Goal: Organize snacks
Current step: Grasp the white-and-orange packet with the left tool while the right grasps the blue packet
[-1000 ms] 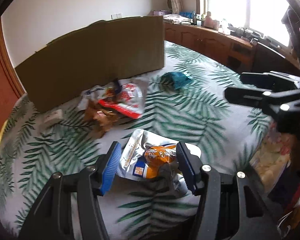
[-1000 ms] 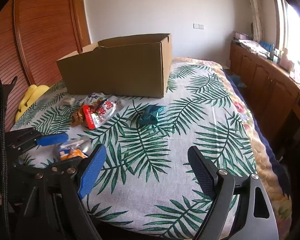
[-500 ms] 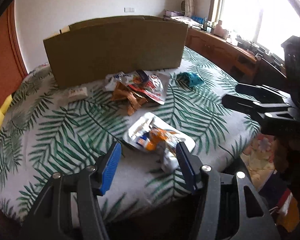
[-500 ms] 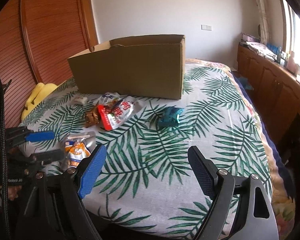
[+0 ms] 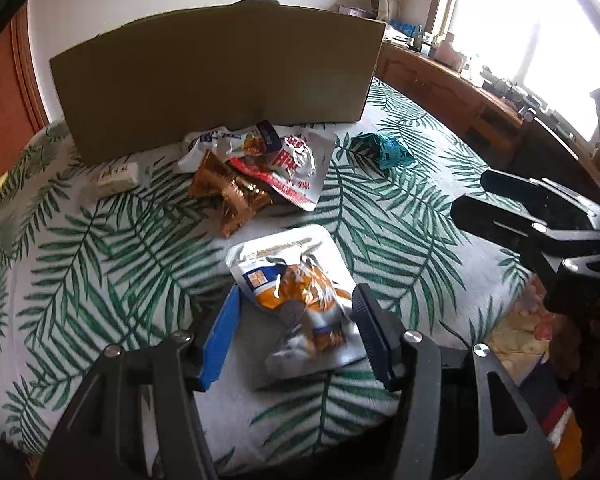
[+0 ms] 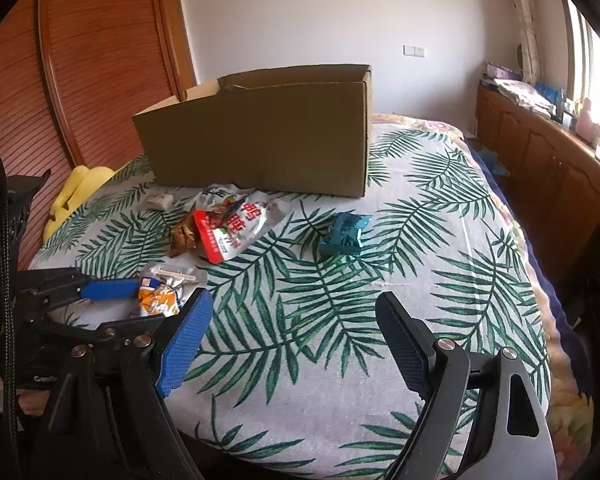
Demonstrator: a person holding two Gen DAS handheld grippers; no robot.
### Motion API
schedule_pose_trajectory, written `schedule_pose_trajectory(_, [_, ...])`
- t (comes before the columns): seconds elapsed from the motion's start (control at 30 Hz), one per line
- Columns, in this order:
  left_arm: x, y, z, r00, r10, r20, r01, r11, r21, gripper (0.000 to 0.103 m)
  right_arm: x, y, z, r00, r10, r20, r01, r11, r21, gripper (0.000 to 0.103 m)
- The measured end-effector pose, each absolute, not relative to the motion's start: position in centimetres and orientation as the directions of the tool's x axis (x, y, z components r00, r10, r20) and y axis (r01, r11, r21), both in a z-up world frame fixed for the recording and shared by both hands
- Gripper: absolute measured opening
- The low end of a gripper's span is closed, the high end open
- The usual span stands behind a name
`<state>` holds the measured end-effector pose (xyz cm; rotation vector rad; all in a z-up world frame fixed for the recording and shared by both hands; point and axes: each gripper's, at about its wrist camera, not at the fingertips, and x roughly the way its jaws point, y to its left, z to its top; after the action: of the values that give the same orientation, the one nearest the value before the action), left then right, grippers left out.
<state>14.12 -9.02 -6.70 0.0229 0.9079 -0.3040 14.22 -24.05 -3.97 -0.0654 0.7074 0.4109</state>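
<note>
Still unsorted: left gripper [image 5: 296,316] open astride orange-and-silver snack pouch [image 5: 296,296], right gripper [image 6: 294,320] open, empty; other packets outside cardboard box [image 6: 260,136].

Left gripper [image 5: 296,322]: angled downward, jaws apart, one finger on each side of the orange-and-silver snack pouch [image 5: 300,292]; pad contact with it cannot be confirmed. Right gripper [image 6: 294,338]: angled downward, jaws spread wide with nothing between them, to the right of that pouch.
</note>
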Motion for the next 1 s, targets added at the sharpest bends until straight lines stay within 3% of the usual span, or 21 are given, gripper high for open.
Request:
schedule_pose_trajectory(0.2, [14.5, -9.6, -6.8, 0.597, -0.230, -0.768, 0.282, 0.957, -0.067, 0.056, 16.6, -24.4, -4.0, 0.679, 0.335, -0.653, -0.384, 0.920, 0.074, 0.086])
schedule_pose_trajectory(0.27, [14.3, -9.3, -6.8, 0.606, -0.237, -0.760, 0.286, 0.956, -0.070, 0.045, 17.8, -24.5, -4.1, 0.673, 0.331, -0.661, -0.380, 0.922, 0.075, 0.084])
schedule_pose_trajectory(0.5, [13.7, -8.2, -6.8, 0.603, -0.283, -0.746, 0.304, 0.946, -0.113, 0.039, 22.4, -24.2, -4.8, 0.632, 0.318, -0.707, -0.370, 0.925, 0.085, 0.073])
schedule_pose_trajectory(0.7, [13.3, -7.7, -6.6, 0.617, -0.293, -0.731, 0.301, 0.945, -0.125, 0.039, 24.4, -23.4, -5.8, 0.611, 0.271, -0.744, -0.342, 0.938, 0.061, 0.059])
schedule_pose_trajectory(0.77, [13.1, -7.4, -6.6, 0.615, -0.305, -0.727, 0.301, 0.943, -0.142, 0.039, 24.7, -23.1, -6.4, 0.597, 0.242, -0.765, -0.338, 0.941, 0.034, 0.034])
schedule_pose_trajectory(0.83, [13.0, -7.1, -6.4, 0.617, -0.313, -0.722, 0.300, 0.942, -0.152, 0.039, 24.6, -22.8, -6.7, 0.608, 0.214, -0.765, -0.343, 0.939, -0.010, 0.028])
schedule_pose_trajectory(1.0, [12.5, -6.6, -5.7, 0.631, -0.319, -0.707, 0.296, 0.942, -0.160, 0.039, 24.1, -23.3, -6.7, 0.611, 0.220, -0.760, -0.347, 0.938, -0.008, 0.025])
